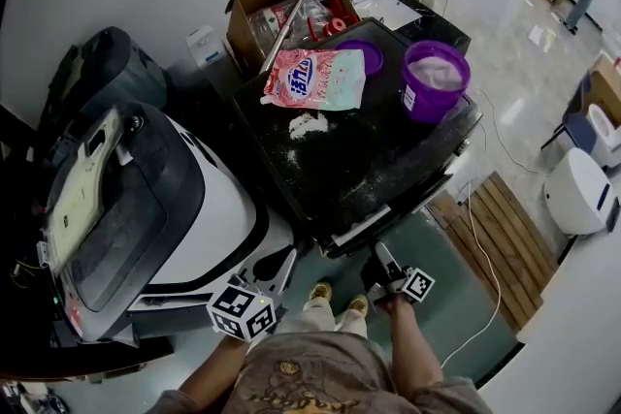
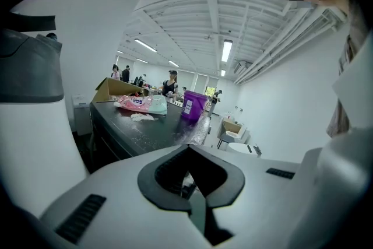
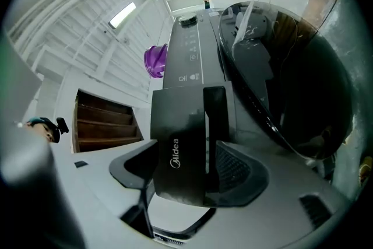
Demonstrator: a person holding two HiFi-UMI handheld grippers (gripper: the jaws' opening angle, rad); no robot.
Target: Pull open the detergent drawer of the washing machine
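Right tongs [image 3: 186,169] are seen spread wide, and the detergent drawer [image 3: 178,125] is caught right between them. Its glossy black front, marked Midea, fills the gap from one pad to the other, though a firm squeeze cannot be made out. The drawer is found at a corner of the washing machine [image 1: 388,165] front, just beside the control panel [image 3: 191,49] and near the dark glass door [image 3: 291,96]. Left tongs [image 2: 189,154] are held off to the side, tips together, nothing gripped. Up on the machine's dark top a pink detergent bag [image 1: 315,78] is laid flat, a little spilled white powder [image 1: 308,123] is seen just in front of it, and a purple bucket [image 1: 435,78] is stood near the right edge
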